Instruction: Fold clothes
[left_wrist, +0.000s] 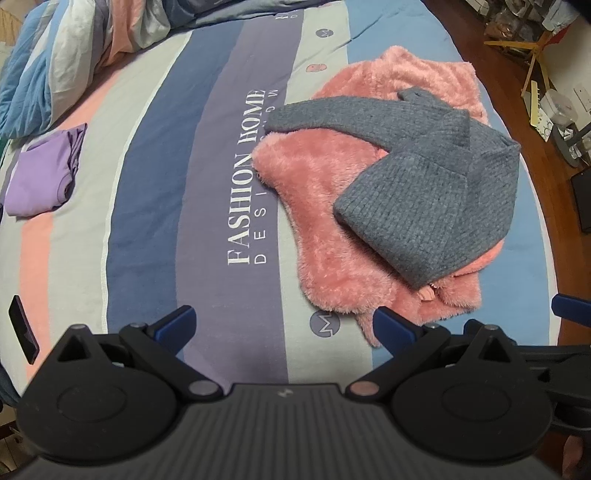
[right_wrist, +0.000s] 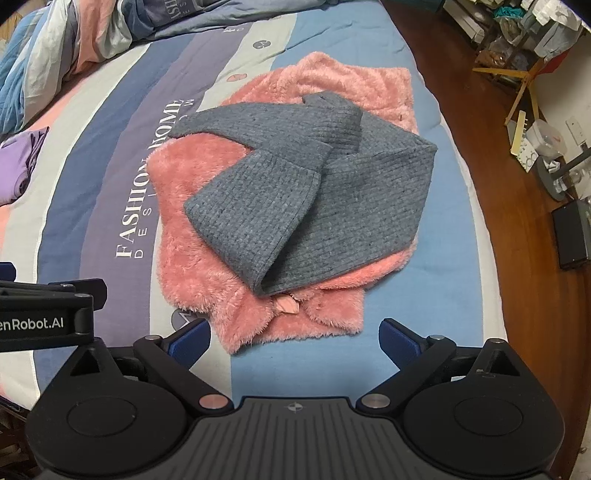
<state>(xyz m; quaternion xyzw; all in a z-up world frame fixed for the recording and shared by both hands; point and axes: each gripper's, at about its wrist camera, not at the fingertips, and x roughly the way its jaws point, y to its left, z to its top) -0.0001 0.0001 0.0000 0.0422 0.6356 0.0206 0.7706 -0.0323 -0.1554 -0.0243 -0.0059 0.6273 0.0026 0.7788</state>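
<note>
On the striped bed (right_wrist: 461, 236), grey sweater (right_wrist: 295, 206) half-folded atop pink fleece (right_wrist: 207, 295). Left gripper (left_wrist: 284, 325) and right gripper (right_wrist: 295, 332) wide, empty, nearby. Best: pinch stray sleeve, fold inward.

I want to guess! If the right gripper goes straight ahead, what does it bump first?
Probably the fluffy pink fleece garment, then the grey ribbed knit sweater on it. The open right gripper holds nothing.
</note>
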